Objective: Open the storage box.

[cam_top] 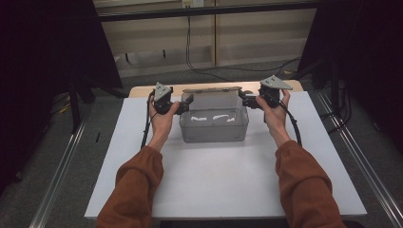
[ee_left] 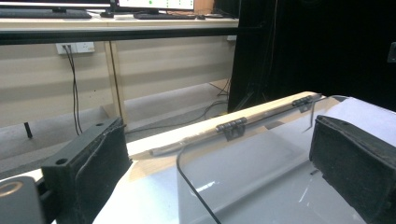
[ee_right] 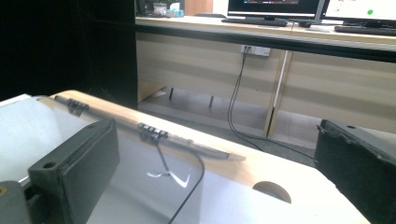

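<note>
Orange sleeves [cam_top: 138, 190] enter from 6 o'clock, forearms running up the white table [cam_top: 214, 180] toward a clear plastic box [cam_top: 214, 124] sitting just past table centre, toward 12. Box is open, with its lid [cam_top: 212, 89] laid back flat at 12 o'clock on black hinges [ee_left: 231, 126] (two of them along the far edge).

Left gripper [cam_top: 183, 104] sits at the box's 9 o'clock end, left hand [cam_top: 161, 118] behind it. In the left gripper view its jaws stand wide apart, straddling the box's near corner and wall, nothing pinched.

Right gripper [cam_top: 244, 99] is at the box's 3 o'clock end, held by the right hand [cam_top: 272, 111]. Jaws also spread wide in the right gripper view, box rim between them; contact with the wall can't be told.

Floor cables [cam_top: 199, 66] run at 12 o'clock beyond the table.
</note>
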`<state>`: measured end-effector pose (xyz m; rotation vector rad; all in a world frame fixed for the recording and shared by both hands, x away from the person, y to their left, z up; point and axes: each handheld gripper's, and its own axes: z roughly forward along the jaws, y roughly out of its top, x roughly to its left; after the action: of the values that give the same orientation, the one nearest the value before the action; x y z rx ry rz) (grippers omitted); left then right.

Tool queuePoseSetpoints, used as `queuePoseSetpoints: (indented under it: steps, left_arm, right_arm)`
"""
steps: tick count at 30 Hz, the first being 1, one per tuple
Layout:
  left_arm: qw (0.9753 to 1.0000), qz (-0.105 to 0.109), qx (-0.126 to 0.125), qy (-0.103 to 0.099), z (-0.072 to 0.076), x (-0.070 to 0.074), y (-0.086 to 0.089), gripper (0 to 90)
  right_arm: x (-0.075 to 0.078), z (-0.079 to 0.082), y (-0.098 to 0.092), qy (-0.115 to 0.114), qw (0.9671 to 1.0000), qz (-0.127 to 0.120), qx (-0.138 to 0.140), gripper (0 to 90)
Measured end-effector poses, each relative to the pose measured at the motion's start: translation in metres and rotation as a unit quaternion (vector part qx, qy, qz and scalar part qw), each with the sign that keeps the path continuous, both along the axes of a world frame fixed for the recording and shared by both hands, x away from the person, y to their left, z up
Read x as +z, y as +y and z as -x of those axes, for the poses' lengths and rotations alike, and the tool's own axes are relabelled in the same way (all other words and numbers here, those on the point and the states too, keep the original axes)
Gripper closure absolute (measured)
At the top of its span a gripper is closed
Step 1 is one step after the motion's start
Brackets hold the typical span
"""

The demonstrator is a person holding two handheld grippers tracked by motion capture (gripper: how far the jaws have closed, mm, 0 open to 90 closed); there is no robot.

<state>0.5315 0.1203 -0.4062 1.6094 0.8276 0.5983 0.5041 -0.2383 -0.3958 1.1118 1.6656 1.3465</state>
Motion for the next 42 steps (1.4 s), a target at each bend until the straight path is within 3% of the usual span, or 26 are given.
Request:
queuePoseSetpoints:
  steps: [7,8,13,23,32,36,42]
  left_arm:
    - [0.9995,0.028,-0.007,0.01,0.014,0.001,0.003,4.5]
    - [0.9999,0.017,-0.002,0.002,0.016,0.001,0.006,4.5]
    - [0.9999,0.01,0.008,-0.007,0.023,-0.001,0.015,4.5]
    - [0.9997,0.017,0.0,-0.019,0.049,0.004,0.029,5.2]
    - [0.9996,0.02,0.008,-0.02,0.073,-0.001,0.043,5.2]
    - [0.9995,0.011,0.012,-0.027,0.083,0.003,0.047,5.2]
    - [0.9989,0.029,0.016,-0.034,0.099,0.001,0.057,5.2]
  right_arm:
    - [-0.004,0.014,0.0,0.003,1.0,-0.004,0.003,0.0]
    - [-0.004,0.016,0.0,0.006,1.0,-0.007,0.004,0.3]
    - [-0.004,0.025,0.001,-0.001,1.0,-0.008,0.005,0.7]
    - [-0.001,0.05,0.007,-0.029,0.9996,0.006,0.001,0.6]
    - [-0.003,0.071,0.003,-0.032,0.9995,-0.002,0.002,0.5]
    - [-0.006,0.078,0.0,-0.026,0.9996,0.012,-0.002,0.0]
    - [-0.008,0.097,-0.006,-0.035,0.9993,0.012,-0.008,0.0]
